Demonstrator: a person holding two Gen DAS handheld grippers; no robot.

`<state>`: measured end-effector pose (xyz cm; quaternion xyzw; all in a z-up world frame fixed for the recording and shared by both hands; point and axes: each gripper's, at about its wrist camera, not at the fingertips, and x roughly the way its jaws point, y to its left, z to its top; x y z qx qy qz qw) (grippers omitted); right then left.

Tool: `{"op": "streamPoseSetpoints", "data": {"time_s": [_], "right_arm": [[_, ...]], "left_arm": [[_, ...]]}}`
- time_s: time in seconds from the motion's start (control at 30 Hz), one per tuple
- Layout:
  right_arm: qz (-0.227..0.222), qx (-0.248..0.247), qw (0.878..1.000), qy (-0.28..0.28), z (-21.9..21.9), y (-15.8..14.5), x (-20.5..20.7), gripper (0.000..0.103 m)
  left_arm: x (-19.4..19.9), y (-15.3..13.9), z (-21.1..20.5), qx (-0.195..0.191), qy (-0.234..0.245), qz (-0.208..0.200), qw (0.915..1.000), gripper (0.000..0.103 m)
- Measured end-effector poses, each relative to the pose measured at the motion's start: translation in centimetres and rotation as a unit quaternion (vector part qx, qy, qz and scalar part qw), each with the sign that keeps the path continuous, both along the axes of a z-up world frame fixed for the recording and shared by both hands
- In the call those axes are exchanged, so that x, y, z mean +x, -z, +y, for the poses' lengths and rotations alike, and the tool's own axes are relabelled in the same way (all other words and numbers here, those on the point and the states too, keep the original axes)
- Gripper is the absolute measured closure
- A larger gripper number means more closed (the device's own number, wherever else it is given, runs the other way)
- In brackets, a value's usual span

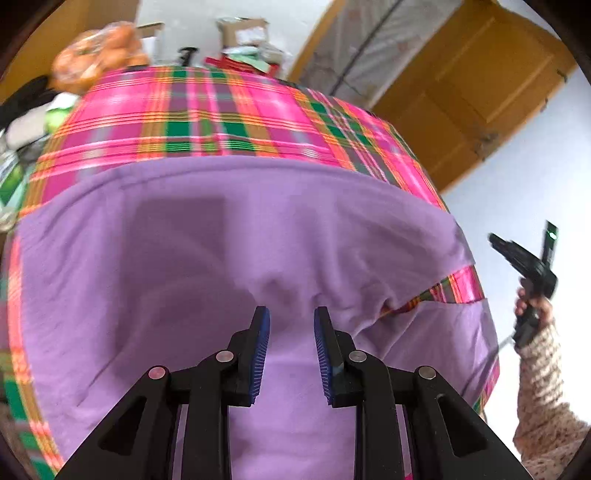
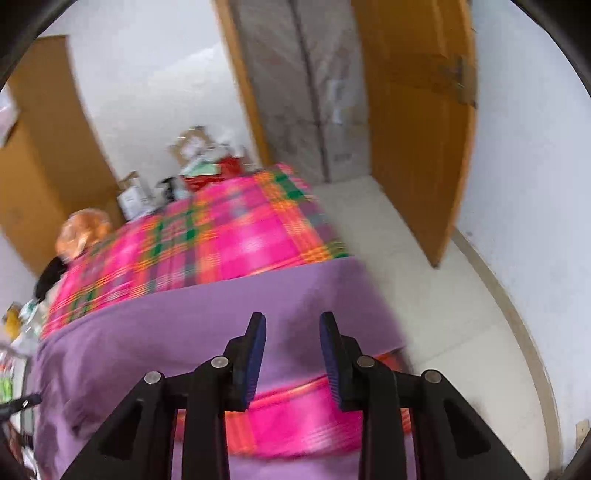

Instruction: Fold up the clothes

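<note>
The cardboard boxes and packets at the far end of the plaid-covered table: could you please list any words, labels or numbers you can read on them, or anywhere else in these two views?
None can be read.
Cardboard boxes: pale labels, too blurred to read.
Red packets: print too blurred and small.
Purple garment and plaid cloth: no text visible.

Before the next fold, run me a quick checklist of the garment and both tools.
1. Left tool empty, jaws apart: ok.
2. Right tool empty, jaws apart: ok.
3. Purple garment on the plaid cloth: ok.
4. Garment smooth: not ok, creased just ahead of the left tool.
5. Right-hand edge neat: not ok, plaid shows through a gap.
6. Whole garment supported by the surface: cannot tell.
</note>
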<state>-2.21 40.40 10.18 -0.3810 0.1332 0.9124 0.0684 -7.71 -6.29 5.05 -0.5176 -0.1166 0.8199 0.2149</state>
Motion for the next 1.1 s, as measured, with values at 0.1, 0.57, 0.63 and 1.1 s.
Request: {"op": "streamPoseSetpoints", "data": {"time_s": [0.1,0.57,0.63,1.1], "right_arm": [[0.005,-0.005,0.999,-0.047,-3.9,0.1,1.4,0.071],[-0.043,-0.033,0.972,-0.227,-20.5,6.5,4.6,0.070],[-0.049,-0.043,0.969,-0.237,-21.9,7.2,4.9,0.070],[-0.046,-0.072,0.956,-0.281,-28.4,8.6,6.7,0.069]], "left_arm": [[1.7,0.3,-2.7,0.001,-0.026,-0.005,0.9997,0.077],[9.2,3.6,-13.2,0.002,-0.128,-0.039,0.9910,0.077],[9.6,4.1,-13.7,-0.001,-0.133,-0.043,0.9901,0.077],[8.4,4.5,-15.2,0.038,-0.142,-0.050,0.9878,0.075]]}}
